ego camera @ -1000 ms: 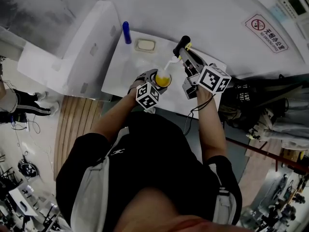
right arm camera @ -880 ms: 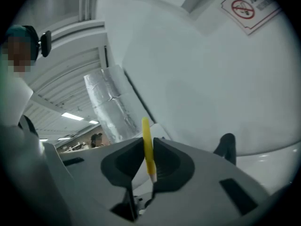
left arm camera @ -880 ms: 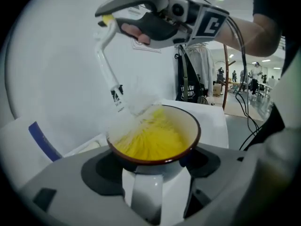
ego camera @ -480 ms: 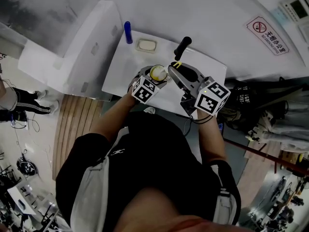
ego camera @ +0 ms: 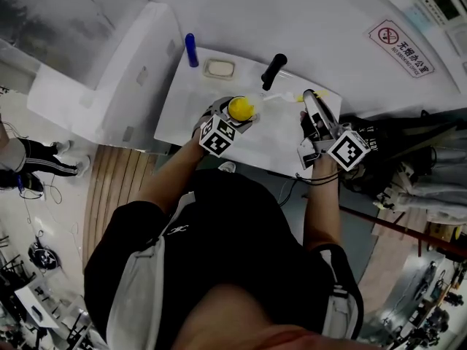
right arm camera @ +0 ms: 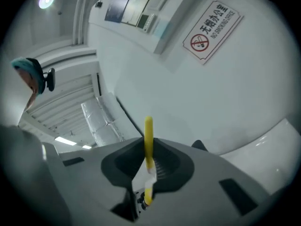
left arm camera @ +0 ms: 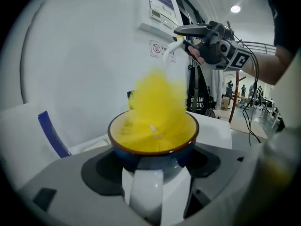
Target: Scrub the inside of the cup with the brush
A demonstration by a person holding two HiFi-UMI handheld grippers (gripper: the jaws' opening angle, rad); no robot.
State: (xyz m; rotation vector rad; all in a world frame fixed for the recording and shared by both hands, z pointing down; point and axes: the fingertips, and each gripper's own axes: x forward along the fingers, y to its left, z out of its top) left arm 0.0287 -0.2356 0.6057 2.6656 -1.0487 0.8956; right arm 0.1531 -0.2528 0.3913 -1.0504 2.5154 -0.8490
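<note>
Step in hand: scrubbing.

Left gripper [left arm camera: 153,173] is clamping the cup [left arm camera: 155,153], jaws closed on a white part below the blue wall (probably the handle). It is holding the cup mouth-up over the white surface [ego camera: 191,104]; I cannot tell whether the cup is resting on it.

Right gripper [right arm camera: 148,166] is pinching the thin yellow-and-white handle of the brush [right arm camera: 148,134], jaws nearly together on it.

In the left gripper view the yellow bristle head [left arm camera: 157,108] is sitting inside the rim and is showing motion blur, so I am judging 1 stroke to be under way. The head is bulging above the rim, so depth of reach is uncertain.

In the head view the handle is running from the cup out to the right gripper, off to the cup's right.

Next move is calling for driving the head deeper and sweeping it round wall and bottom, with the left gripper bracing against twist. The thin handle may flex or slip.

Lying behind, not involved: 1 blue stick [ego camera: 191,49], 1 small dish [ego camera: 220,68], 1 black grip [ego camera: 273,71].
</note>
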